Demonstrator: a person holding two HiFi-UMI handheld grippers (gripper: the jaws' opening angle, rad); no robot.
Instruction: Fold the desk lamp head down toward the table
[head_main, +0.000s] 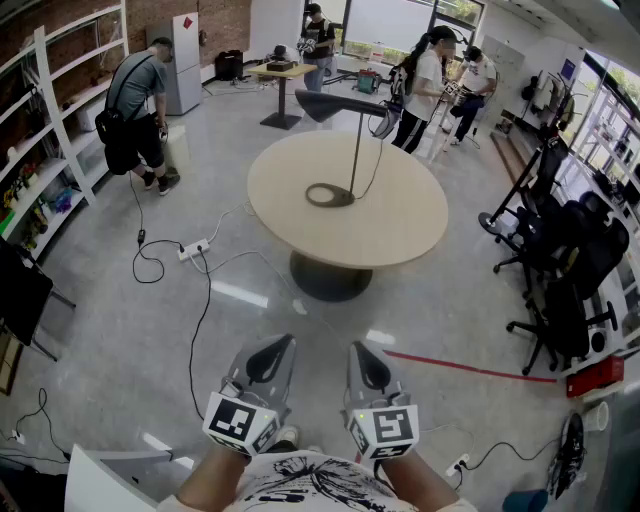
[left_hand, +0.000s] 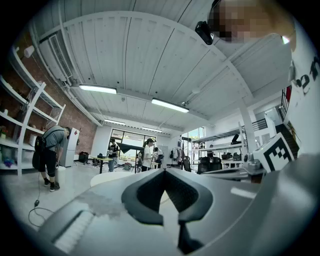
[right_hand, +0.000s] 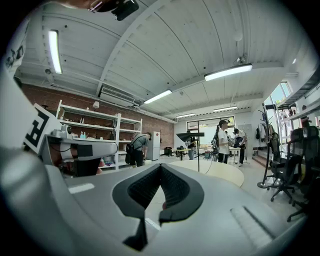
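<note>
The black desk lamp (head_main: 352, 150) stands on the round beige table (head_main: 400, 225) well ahead of me. Its ring base (head_main: 329, 195) lies flat, its thin stem is upright, and its long flat head (head_main: 335, 104) sticks out level to the left. My left gripper (head_main: 285, 343) and right gripper (head_main: 357, 348) are low and close to my body, over the floor and far short of the table. Both are shut with nothing between the tips. The lamp head (left_hand: 129, 147) shows small and distant in the left gripper view, and the lamp head (right_hand: 190, 135) likewise in the right gripper view.
Black office chairs (head_main: 565, 270) crowd the right side. A power strip (head_main: 193, 249) and cables (head_main: 200, 320) lie on the floor to the left of the table's pedestal. A red floor line (head_main: 460, 367) runs to the right. White shelves (head_main: 50, 150) line the left wall; several people stand beyond the table.
</note>
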